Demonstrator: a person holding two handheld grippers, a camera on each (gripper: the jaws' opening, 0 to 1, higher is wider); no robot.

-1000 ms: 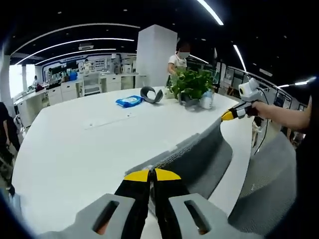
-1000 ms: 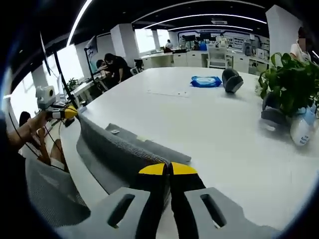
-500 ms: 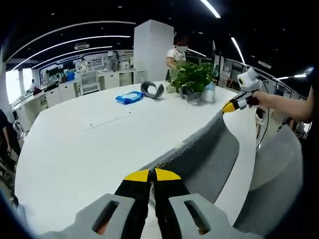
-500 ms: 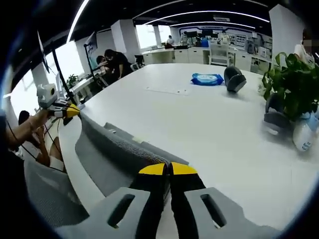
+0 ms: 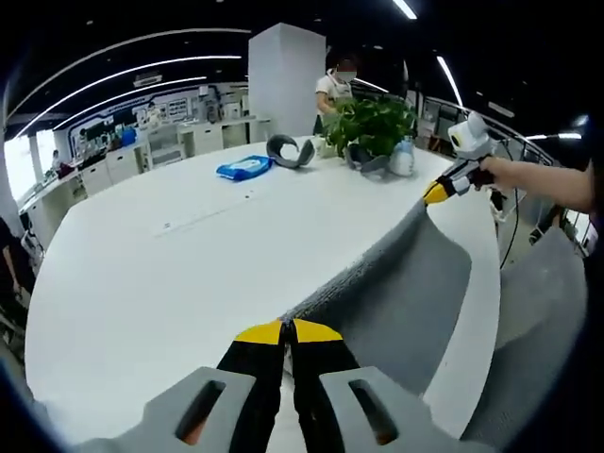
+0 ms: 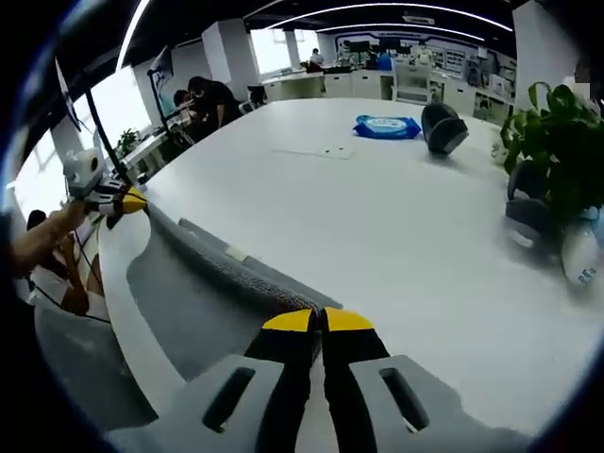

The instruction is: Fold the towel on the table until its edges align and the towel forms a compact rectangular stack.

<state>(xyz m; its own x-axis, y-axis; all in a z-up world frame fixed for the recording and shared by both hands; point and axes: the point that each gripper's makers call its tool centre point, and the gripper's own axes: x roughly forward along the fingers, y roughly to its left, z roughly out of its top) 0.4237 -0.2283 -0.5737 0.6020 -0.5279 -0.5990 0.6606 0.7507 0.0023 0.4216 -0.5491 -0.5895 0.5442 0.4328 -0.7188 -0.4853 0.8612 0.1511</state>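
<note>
— Two corners of the grey textured cloth towel [image 5: 406,283] are pinched, one by each closed hand-held gripper: left [image 5: 287,332], right [image 6: 318,321].
— Its raised long edge is stretched between them, above the white counter [image 5: 170,274]'s near rim.
— Ahead, the potted green plant [image 5: 370,127] is well apart.

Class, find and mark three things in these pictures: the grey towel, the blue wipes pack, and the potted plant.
grey towel [image 5: 396,283], left gripper view, on its stretched hanging face.
blue wipes pack [image 6: 387,125], right gripper view, on its top.
potted plant [image 5: 373,125], left gripper view, on the leaves.
</note>
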